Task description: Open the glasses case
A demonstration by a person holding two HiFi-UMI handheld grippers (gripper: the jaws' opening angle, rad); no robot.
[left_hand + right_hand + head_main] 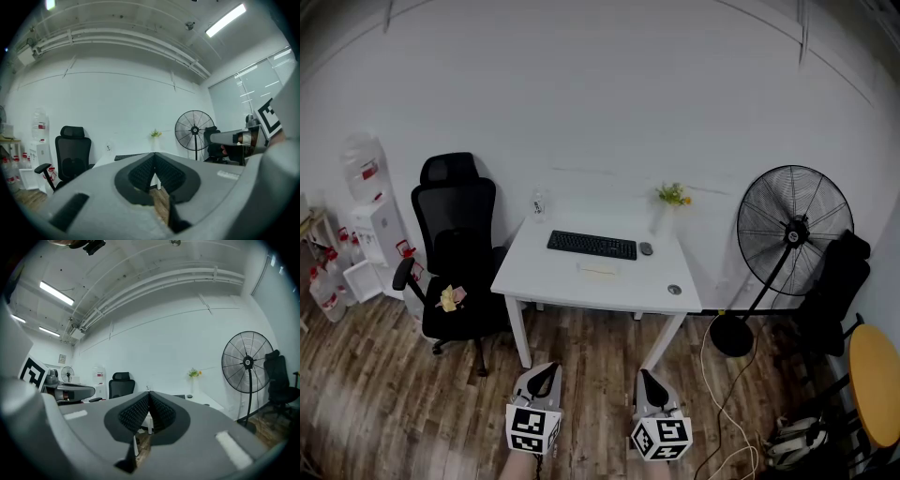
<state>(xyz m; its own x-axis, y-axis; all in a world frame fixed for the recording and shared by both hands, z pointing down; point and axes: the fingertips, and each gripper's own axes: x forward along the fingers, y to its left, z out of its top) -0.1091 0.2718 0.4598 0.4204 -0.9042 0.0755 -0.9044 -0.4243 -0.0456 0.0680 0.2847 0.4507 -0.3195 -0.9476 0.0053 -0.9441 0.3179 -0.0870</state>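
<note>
A: Whereabouts, the glasses case point(598, 270)?
B: Probably that pale flat oblong on the white table point(534, 274), just in front of the keyboard point(592, 245). Too small to be sure of, and too small to tell lid from base.
A: Which way from the tongs?
B: Straight ahead and well apart, across a stretch of wooden floor point(591, 375). About midway between the left tongs point(547, 370) and the right tongs point(644, 377); nearer to neither, judging from above.
A: Long axis?
B: Running left to right, parallel with the keyboard and with the table's near edge. Broadside on to both tongs, then.
A: State of the tongs?
B: Both clenched, pads pressed together, nothing between them. Pointing level towards the table.
A: Next move?
B: Likely a walk up to the table first; no reaching it from here.
A: Counts?
B: One case, two tongs, one table. Also on the table: one keyboard, one mouse point(646, 248), one vase of flowers point(661, 214), one clear bottle point(539, 203), one small round thing point(674, 290) near the front right corner. Round about: one black office chair point(455, 244), one standing fan point(794, 225).
</note>
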